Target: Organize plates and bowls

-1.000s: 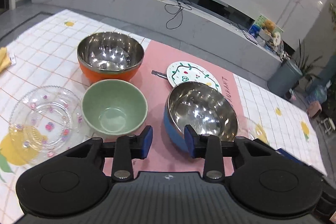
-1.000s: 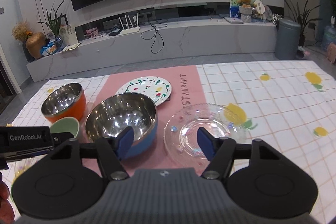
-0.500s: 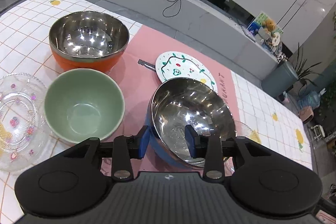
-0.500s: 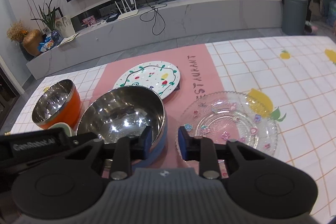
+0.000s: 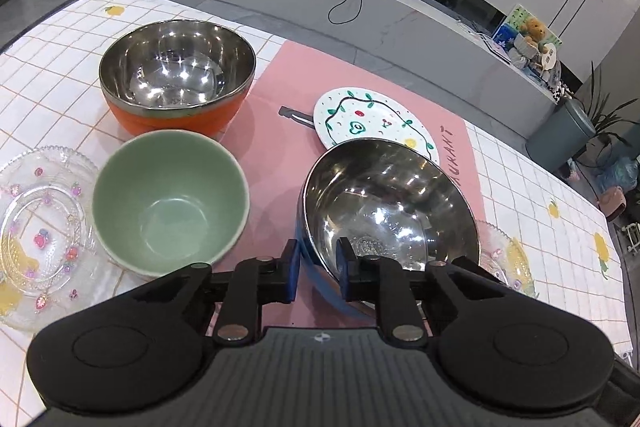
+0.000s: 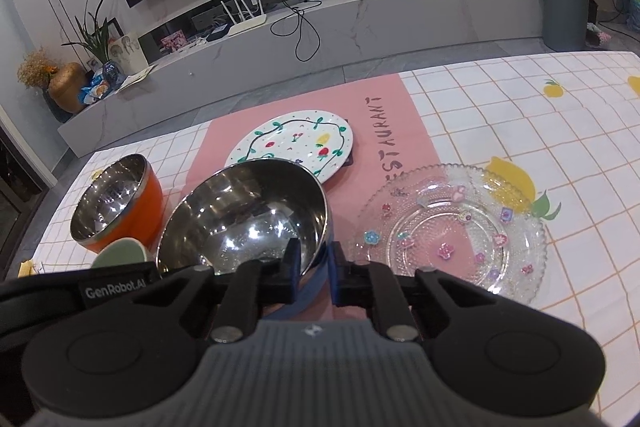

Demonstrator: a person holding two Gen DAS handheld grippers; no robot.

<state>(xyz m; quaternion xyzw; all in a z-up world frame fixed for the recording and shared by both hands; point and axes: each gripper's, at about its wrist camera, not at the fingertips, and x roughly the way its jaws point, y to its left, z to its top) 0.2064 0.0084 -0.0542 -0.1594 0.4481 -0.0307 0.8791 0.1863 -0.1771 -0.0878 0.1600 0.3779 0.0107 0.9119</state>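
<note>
A blue steel-lined bowl (image 5: 384,211) is held by both grippers at its near rim and sits tilted over the pink mat. My left gripper (image 5: 318,263) is shut on its left near rim. My right gripper (image 6: 314,261) is shut on the bowl (image 6: 248,219) at its right near rim. An orange steel-lined bowl (image 5: 176,79) stands at the back left, with a green bowl (image 5: 170,201) in front of it. A painted white plate (image 5: 368,123) lies behind the blue bowl.
A clear glass plate (image 5: 36,235) lies left of the green bowl. Another glass plate (image 6: 452,231) lies right of the blue bowl. A pink mat (image 6: 404,131) covers the table's middle. The table's far edge faces a TV bench.
Both grippers closed on the blue bowl's rim, one on each side. The bowl now stands tilted and raised from where it rested on the mat.
</note>
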